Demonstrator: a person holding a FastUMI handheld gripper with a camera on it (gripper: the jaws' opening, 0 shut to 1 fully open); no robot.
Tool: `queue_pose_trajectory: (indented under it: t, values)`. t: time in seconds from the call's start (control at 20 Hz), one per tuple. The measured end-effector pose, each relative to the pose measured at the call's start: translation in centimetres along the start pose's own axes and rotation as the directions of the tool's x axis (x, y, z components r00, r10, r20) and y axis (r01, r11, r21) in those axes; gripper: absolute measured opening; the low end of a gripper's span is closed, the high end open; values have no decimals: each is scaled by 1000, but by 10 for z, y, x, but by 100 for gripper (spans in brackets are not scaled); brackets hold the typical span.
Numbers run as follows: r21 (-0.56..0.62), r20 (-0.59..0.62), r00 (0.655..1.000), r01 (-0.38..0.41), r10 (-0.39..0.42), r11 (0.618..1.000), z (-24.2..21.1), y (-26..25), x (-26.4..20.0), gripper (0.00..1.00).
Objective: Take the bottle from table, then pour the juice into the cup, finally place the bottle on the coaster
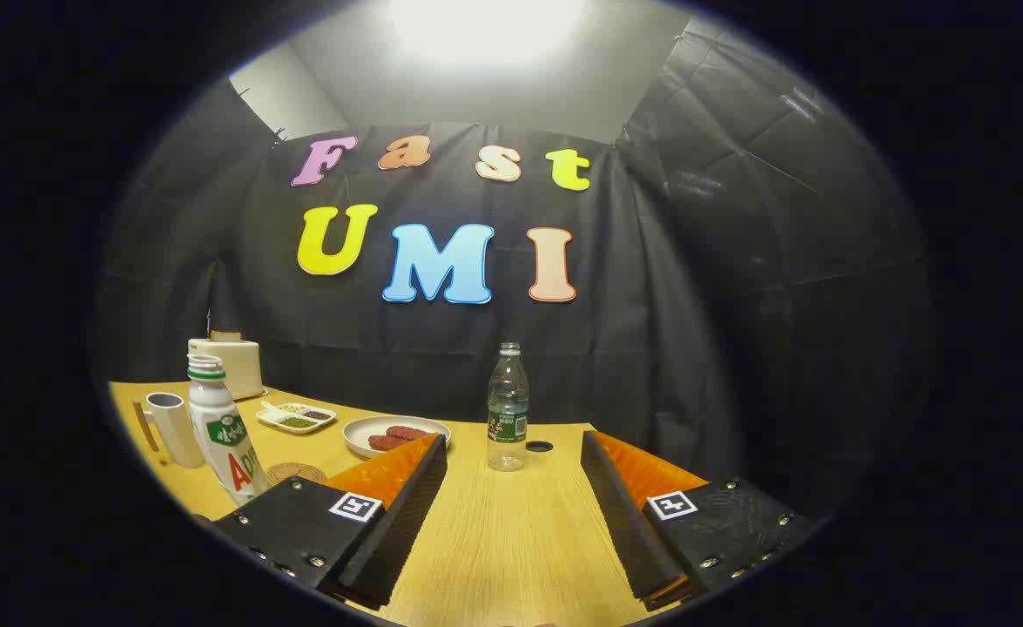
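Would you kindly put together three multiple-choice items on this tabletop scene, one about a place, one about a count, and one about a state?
1. Where does the clear water bottle stand?
A. ahead of the claw, on the wooden table
B. on the plate
C. inside the mug

2. How many bottles stand on the table?
A. one
B. two
C. four

3. What state is the claw in?
A. shut on the clear bottle
B. shut on the mug
C. open, holding nothing

Answers:
1. A: the clear bottle stands upright on bare wood beyond the gap between the claw's fingers, beside the plate rather than on it.
2. B: there is the clear bottle, plus a white juice bottle next to the white mug.
3. C: the fingers are spread wide apart with bare table between them.
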State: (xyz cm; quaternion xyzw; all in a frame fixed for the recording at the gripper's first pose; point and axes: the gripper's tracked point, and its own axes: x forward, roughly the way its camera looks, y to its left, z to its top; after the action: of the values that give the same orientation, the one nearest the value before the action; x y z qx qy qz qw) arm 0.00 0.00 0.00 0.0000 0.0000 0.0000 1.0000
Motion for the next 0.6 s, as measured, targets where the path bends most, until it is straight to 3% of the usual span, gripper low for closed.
queue_pose_trajectory:
  t: [0.6]
  values:
    - [48, -78, 997, -10, 13, 999, 18, 31, -71, 95]
